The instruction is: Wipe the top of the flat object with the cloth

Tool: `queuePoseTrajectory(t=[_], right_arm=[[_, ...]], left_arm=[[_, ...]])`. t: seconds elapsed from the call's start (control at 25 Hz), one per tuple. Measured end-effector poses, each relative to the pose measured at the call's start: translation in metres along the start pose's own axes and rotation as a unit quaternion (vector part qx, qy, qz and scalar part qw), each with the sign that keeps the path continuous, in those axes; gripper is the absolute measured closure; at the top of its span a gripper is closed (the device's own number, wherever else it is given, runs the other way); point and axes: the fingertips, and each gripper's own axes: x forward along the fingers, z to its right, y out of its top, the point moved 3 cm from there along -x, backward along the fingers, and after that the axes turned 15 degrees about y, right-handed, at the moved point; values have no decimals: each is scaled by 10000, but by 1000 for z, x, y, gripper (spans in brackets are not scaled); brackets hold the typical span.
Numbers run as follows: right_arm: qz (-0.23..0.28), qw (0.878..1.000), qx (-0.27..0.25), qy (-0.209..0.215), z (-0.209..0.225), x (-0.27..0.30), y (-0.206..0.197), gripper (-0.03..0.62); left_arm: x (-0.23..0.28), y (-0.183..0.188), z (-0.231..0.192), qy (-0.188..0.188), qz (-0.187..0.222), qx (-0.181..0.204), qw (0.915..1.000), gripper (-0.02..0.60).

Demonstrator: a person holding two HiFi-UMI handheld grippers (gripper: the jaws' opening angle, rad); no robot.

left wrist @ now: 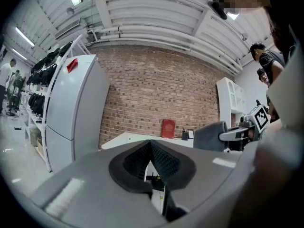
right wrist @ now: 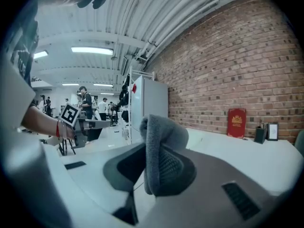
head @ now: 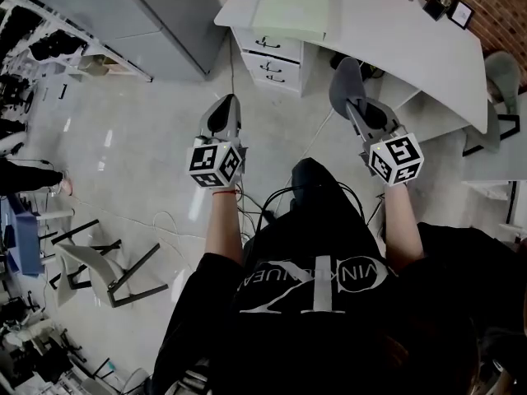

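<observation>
Cloth (right wrist: 160, 141) (grey, fleecy): pinched between the jaws of the R gripper (head: 356, 109), folded over their tips & standing up above them. It hung in the air just short of the near edge of the white desk (head: 395, 48), not touching it.

Flat object = pale green pad (head: 295, 6), lying flat on the desk top toward its far L end in head view, well apart from the cloth.

L gripper (head: 224, 113): jaws pressed together w/ nothing between them. It hovered above the floor short of the desk's L corner, near the drawer unit (head: 273, 60) tucked under the desk.

Both grippers pointed toward the desk, their marker cubes turned up to the head cam.

Red book (right wrist: 236, 122) stood upright at the desk's back edge against the brick wall (left wrist: 156, 94), w/ a small frame (right wrist: 272, 131) just beside it on the desk.

Grey cabinet (left wrist: 71, 113) stood beyond the desk's L end.

Folding chair (head: 107, 270) sat on the floor well apart from the desk, on the L gripper's side.
</observation>
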Motion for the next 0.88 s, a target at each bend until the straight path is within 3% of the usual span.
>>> queuePoseTrajectory(t=[0.4, 0.68, 0.88], right_arm=[[-52, 10000, 32, 56, 41, 51, -3, 543], [-107, 9997, -55, 231, 93, 122, 11, 543], [-80, 9995, -46, 315, 127, 161, 25, 543]], left_arm=[[47, -8, -35, 134, -123, -28, 9998, 572], [132, -5, -69, 157, -256, -92, 9995, 572], [197, 4, -76, -68, -265, -80, 9996, 572]])
